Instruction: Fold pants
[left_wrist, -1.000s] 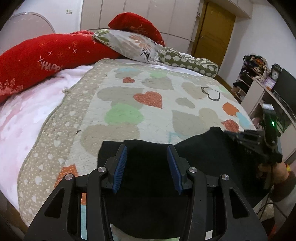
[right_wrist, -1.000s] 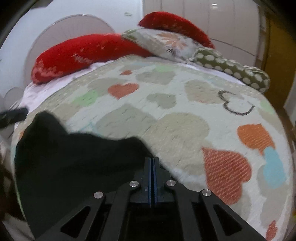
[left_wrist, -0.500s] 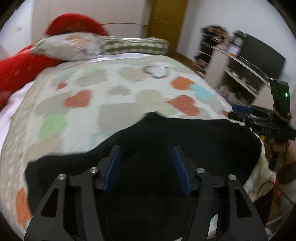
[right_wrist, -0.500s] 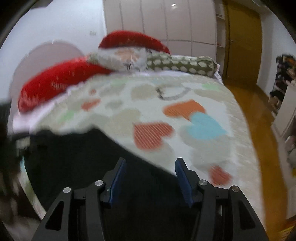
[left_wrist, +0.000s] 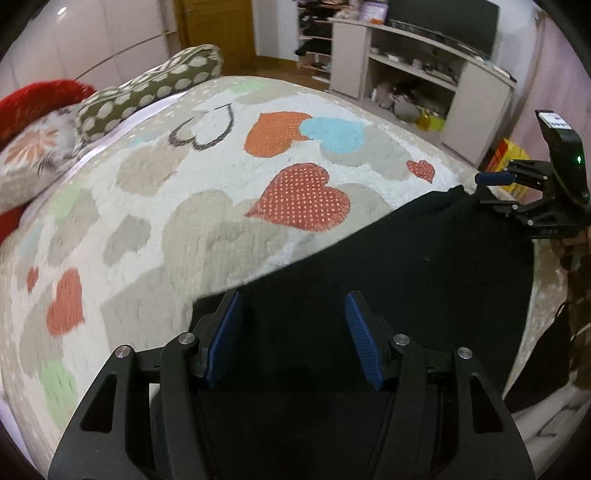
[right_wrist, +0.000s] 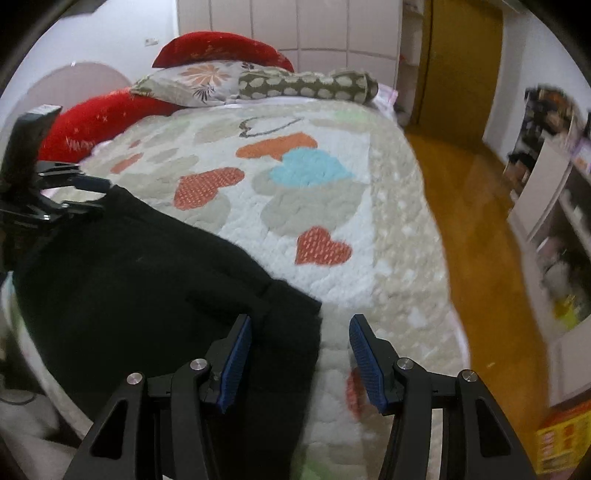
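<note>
The black pants (left_wrist: 388, 280) lie flat across the near end of the bed on a heart-patterned quilt (left_wrist: 221, 177); they also show in the right wrist view (right_wrist: 140, 280). My left gripper (left_wrist: 293, 336) is open and empty just above one end of the pants. My right gripper (right_wrist: 299, 362) is open and empty over the other end, straddling the pants' edge. The right gripper shows at the right of the left wrist view (left_wrist: 495, 192), and the left gripper shows at the left of the right wrist view (right_wrist: 92, 194).
Red, floral and dotted pillows (right_wrist: 221, 74) lie at the head of the bed. A shelf unit with clutter (left_wrist: 406, 74) and a wooden floor (right_wrist: 461, 221) lie beside the bed. A yellow box (right_wrist: 561, 439) sits on the floor.
My right gripper has opened and let go of the pants. Both grippers have swung to the right, so the views now face the bed's far side and the shelf.
</note>
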